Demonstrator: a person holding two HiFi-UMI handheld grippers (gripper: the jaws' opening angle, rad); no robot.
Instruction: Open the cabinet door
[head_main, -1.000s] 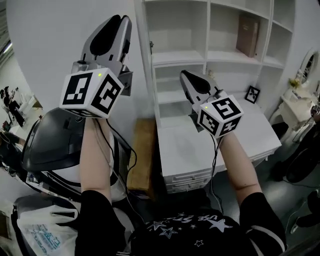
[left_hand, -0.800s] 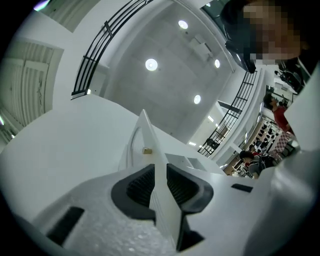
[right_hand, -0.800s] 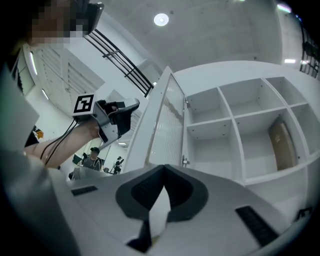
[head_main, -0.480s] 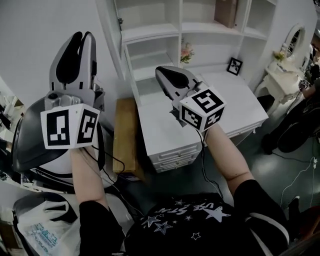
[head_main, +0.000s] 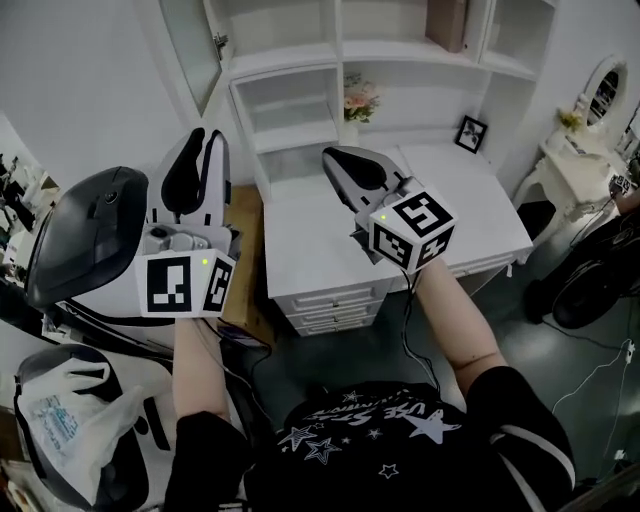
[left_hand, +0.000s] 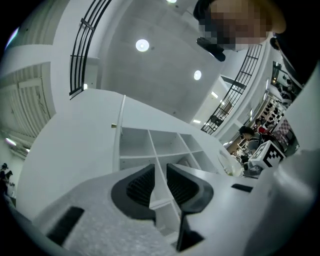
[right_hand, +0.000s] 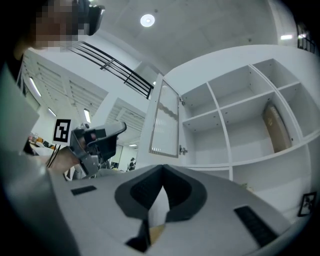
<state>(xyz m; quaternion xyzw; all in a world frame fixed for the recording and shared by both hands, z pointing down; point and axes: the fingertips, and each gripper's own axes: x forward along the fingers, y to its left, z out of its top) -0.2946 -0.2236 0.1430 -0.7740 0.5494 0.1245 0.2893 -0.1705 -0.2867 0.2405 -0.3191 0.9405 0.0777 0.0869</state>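
Leftmost, a plastic bag (head_main: 60, 440) was seen low in the head view, its contents not made out. Beside it the left gripper (head_main: 210, 136) was held raised in front of the white wall. Its jaws were parted by a narrow gap with nothing between them, and in the left gripper view only shelving was seen through that gap. It was judged to be carried clear rather than set to work, since no handle or edge lay within its jaws.

Above it the cabinet door (head_main: 190, 55) was found swung wide on its hinge at the upper left corner of the shelf unit (head_main: 285, 76), so the task was judged done or nearly so. The compartment behind the door was seen bare, as were those beneath it. Further right, flowers (head_main: 358, 100) were kept in a middle compartment.

The right gripper (head_main: 335, 158) was held above the desk top (head_main: 310, 250), well apart from the door, its fingertips pressed together on nothing. Being empty, it was judged idle.

At the top right a brown book (head_main: 447, 22) was kept in an upper compartment and was seen leaning there in the right gripper view. A small framed picture (head_main: 470, 133) was propped on the desk at the far right.
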